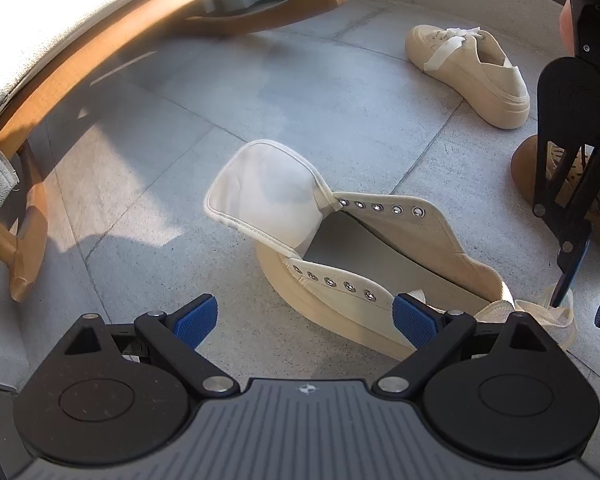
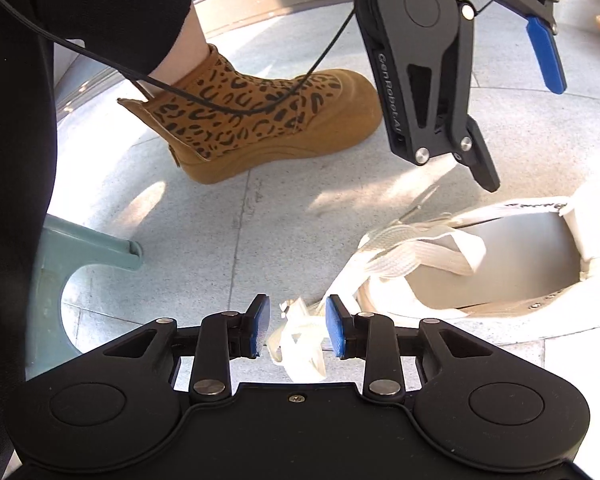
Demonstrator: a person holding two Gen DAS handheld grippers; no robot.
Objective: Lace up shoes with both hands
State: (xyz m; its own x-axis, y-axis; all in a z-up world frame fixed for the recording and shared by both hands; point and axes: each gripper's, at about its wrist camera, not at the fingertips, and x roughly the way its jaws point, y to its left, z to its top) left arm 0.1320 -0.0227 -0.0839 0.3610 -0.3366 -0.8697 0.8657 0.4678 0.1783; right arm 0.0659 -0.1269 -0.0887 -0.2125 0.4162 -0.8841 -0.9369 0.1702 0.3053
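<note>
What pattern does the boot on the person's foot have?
Leopard spots, dark on tan, on the boot; it shows best in the right wrist view.

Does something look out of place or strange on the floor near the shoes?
Yes. The cream canvas shoe has bare eyelets, and its tongue is flipped forward over the toe. Its white flat lace lies bunched on the grey tiled floor beside the heel, between the right gripper pads, not threaded.
</note>
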